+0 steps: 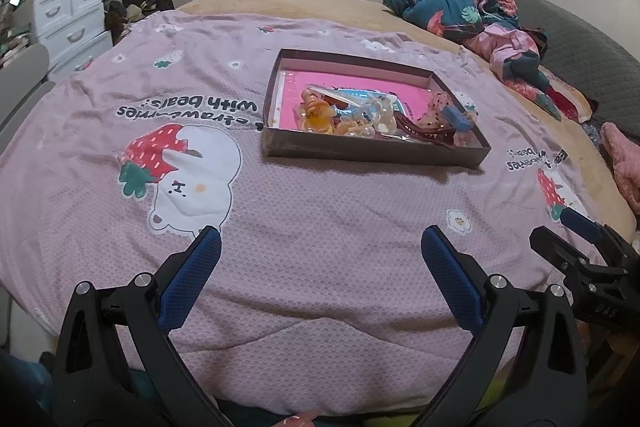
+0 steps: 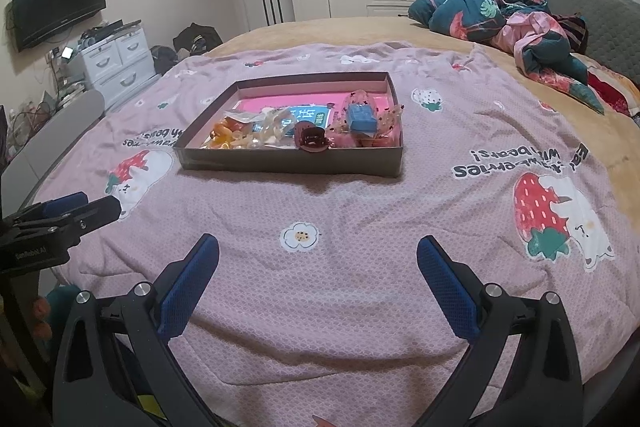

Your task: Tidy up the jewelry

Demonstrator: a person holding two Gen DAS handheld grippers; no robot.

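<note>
Pink quilt with strawberries and bears covers the bed, and on it sits a shallow brown box — well ahead of both my grippers. Inside, heaped toward the near wall, are hair clips and trinkets, a dark claw clip and a small blue block. My left gripper hangs over bare quilt, jaws spread wide and holding nothing. My right gripper is the same — jaws apart, empty, above a printed flower.
</note>
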